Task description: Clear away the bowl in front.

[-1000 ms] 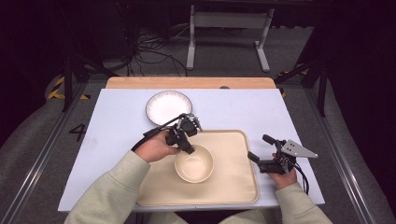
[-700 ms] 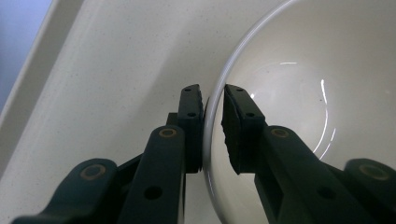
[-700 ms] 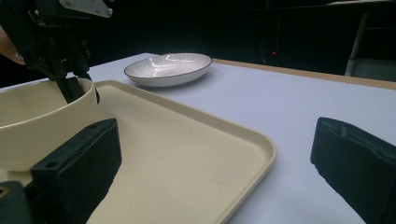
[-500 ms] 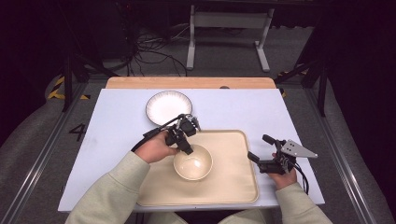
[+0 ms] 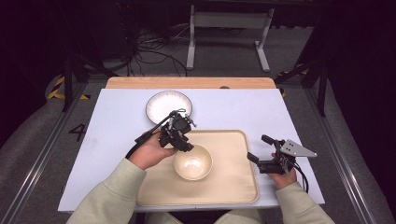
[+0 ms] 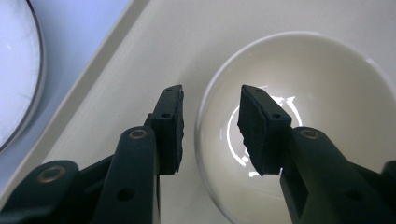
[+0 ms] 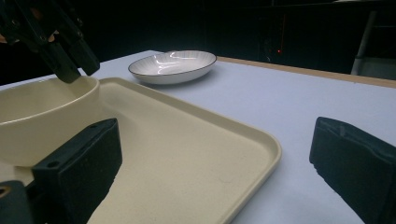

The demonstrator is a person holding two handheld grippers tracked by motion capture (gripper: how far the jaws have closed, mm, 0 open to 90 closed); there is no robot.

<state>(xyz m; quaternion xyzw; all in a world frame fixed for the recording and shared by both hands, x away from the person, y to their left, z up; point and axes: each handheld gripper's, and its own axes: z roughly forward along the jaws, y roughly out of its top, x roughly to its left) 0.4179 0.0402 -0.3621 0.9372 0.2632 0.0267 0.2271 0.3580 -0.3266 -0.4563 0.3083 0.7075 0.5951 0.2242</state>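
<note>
High view, bowl: cream bowl [image 5: 193,162] sitting on the beige tray [image 5: 233,186], left of the tray's middle, looks empty.
High view, left gripper [image 5: 183,144]: right at the bowl's far-left rim, tilted down onto it.
High view, right gripper [image 5: 258,150]: parked at the tray's right edge, well apart from the bowl, holding nothing.
High view, extras: white plate [image 5: 169,107] on the table [image 5: 289,116], just beyond the tray's far-left corner.
Left gripper view, jaws: partly open, straddling the bowl [image 6: 299,126] rim, one pad outside, one inside over the glossy interior; not clamped yet.
Left gripper view, handling guess: probably glazed ceramic, so stiff, a bit heavy, slippery, chippable. Best grab is exactly there on the rim wall, pinched firmly and lifted level.
Right gripper view, jaws: wide open, nothing between them, tray [image 7: 261,140] corner below.
Right gripper view, rest: bowl [image 7: 42,116] at left with the left gripper [image 7: 70,70] at its rim, plate [image 7: 173,65] farther off.
</note>
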